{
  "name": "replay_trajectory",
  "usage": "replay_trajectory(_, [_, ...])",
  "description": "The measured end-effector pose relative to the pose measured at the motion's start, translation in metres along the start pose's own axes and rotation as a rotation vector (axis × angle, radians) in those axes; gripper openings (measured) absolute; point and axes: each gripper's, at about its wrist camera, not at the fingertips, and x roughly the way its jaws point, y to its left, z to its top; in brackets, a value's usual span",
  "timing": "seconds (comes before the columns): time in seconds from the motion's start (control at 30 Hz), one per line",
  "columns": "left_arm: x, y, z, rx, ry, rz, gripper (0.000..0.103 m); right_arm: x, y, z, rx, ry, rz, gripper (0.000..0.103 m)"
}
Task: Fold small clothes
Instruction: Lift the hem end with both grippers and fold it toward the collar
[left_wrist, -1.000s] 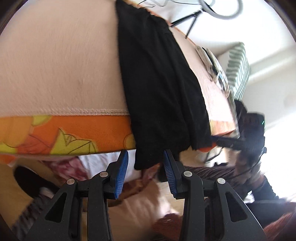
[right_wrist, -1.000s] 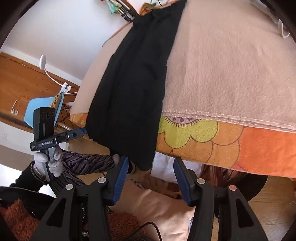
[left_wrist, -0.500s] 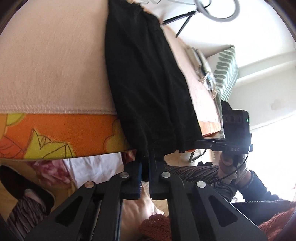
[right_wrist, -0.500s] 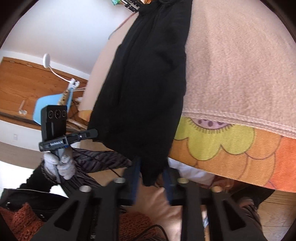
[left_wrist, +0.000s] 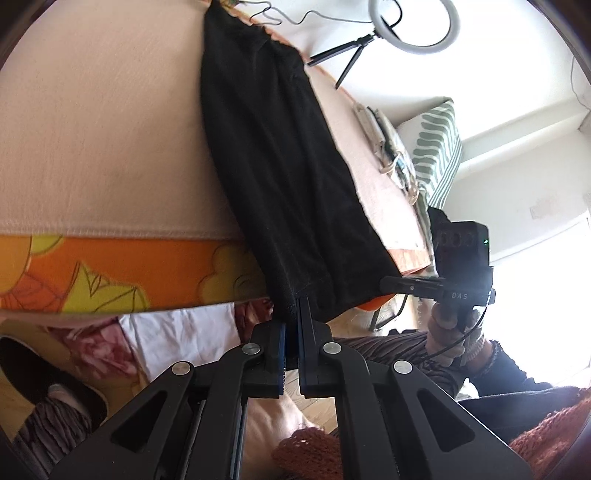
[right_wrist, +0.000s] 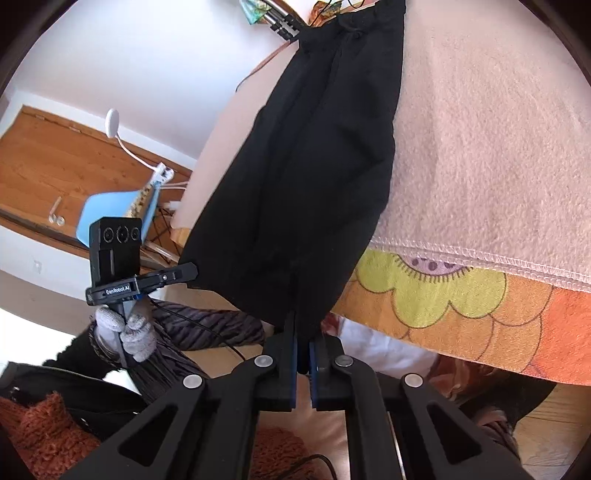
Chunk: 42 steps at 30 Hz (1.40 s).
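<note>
A long black garment lies lengthwise on a pink blanket and hangs over the near edge of the bed. My left gripper is shut on the left corner of its hanging hem. My right gripper is shut on the right corner of the same hem; the garment runs away from it across the blanket. Each gripper also shows in the other's view: the right one at the garment's right corner, the left one at its left corner.
An orange flowered sheet borders the bed edge below the blanket. A ring light on a tripod and a green striped pillow are at the far right. A blue chair and a wooden door stand to the left.
Both grippers were open just below the hanging hem a second ago. They have moved up and closed on the garment's two near corners.
</note>
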Motion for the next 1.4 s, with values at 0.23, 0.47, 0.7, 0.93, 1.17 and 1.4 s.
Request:
replay_trajectory(0.23, [-0.008, -0.011, 0.022, 0.019, -0.047, -0.023, 0.003, -0.018, 0.006, 0.016, -0.006, -0.06, 0.052, 0.002])
replay_trajectory(0.47, [-0.016, -0.022, 0.064, 0.059, -0.123, -0.012, 0.003, -0.033, 0.013, 0.053, -0.019, -0.138, 0.041, 0.002])
replay_trajectory(0.7, [-0.005, -0.018, 0.115, 0.077, -0.154, 0.013, 0.003, -0.032, 0.01, 0.104, -0.01, -0.203, 0.027, 0.002])
replay_trajectory(0.93, [0.02, 0.004, 0.158, 0.054, -0.137, 0.043, 0.003, -0.017, -0.009, 0.144, 0.018, -0.194, -0.011, 0.002])
replay_trajectory(1.17, [0.036, 0.024, 0.172, 0.022, -0.113, 0.066, 0.003, -0.005, -0.034, 0.166, 0.074, -0.18, -0.031, 0.002])
replay_trajectory(1.4, [0.032, 0.035, 0.176, -0.011, -0.14, 0.098, 0.008, 0.0, -0.042, 0.173, 0.068, -0.163, -0.032, 0.043])
